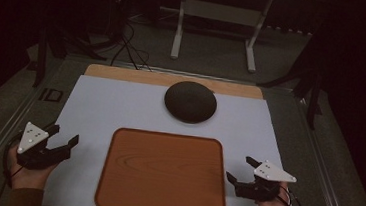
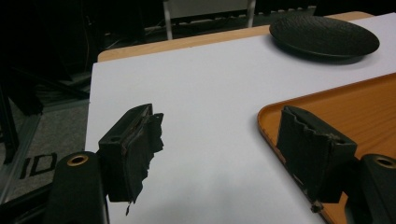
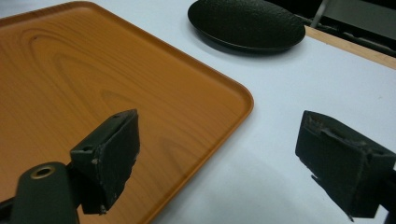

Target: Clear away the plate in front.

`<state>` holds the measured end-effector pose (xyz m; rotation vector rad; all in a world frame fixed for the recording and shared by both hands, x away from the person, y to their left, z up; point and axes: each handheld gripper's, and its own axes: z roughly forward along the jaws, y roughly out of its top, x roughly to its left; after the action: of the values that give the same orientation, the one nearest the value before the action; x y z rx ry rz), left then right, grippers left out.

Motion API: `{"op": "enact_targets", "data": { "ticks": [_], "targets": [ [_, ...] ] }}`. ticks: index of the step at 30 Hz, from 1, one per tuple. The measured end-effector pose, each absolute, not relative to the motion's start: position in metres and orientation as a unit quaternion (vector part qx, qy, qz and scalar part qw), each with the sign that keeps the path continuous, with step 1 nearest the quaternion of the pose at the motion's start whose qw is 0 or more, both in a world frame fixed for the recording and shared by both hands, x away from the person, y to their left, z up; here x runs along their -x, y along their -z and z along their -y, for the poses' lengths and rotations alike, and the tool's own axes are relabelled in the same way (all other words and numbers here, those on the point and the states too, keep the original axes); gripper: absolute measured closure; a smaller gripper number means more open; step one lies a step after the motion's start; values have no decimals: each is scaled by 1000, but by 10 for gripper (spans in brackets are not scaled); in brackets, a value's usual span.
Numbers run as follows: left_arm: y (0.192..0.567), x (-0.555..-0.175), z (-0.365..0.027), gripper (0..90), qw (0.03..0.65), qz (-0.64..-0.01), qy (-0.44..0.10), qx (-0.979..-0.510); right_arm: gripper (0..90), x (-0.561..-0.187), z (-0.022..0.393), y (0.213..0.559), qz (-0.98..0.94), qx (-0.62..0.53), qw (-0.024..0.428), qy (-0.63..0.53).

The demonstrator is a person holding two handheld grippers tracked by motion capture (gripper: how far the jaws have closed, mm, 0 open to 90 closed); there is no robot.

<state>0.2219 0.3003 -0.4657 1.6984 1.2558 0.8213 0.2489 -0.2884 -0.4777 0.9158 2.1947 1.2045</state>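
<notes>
An orange wooden tray (image 1: 163,173) lies empty at the front middle of the white mat (image 1: 120,107). Behind it sits a black, rough-surfaced plate (image 1: 190,101), bottom up by the look of it. My left gripper (image 1: 62,136) rests left of the tray, jaws wide apart with nothing between them. In the left gripper view the left gripper (image 2: 224,140) looks over bare mat, with the tray's corner (image 2: 336,107) at the right and the plate (image 2: 324,35) beyond. My right gripper (image 1: 240,169) is open at the tray's right edge. The right gripper (image 3: 219,154) straddles the tray's rim (image 3: 243,100), the plate (image 3: 246,23) ahead.
A wooden table strip (image 1: 173,79) shows behind the mat. Metal rails (image 1: 14,118) run along both sides of the table. Beyond, on the dark floor, stand a white table frame (image 1: 218,21) and black cables (image 1: 130,48).
</notes>
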Motion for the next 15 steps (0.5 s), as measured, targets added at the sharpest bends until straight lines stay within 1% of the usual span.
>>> {"op": "enact_targets", "data": {
  "ticks": [13, 15],
  "targets": [
    [467, -226, -297, 287, 428, -513, -319, -672, 136, -249, 288, 478, -801, -333, 236, -439],
    [468, -227, -296, 290, 418, -520, -320, -673, 136, -249, 288, 478, -800, -334, 236, -439]
  ]
}}
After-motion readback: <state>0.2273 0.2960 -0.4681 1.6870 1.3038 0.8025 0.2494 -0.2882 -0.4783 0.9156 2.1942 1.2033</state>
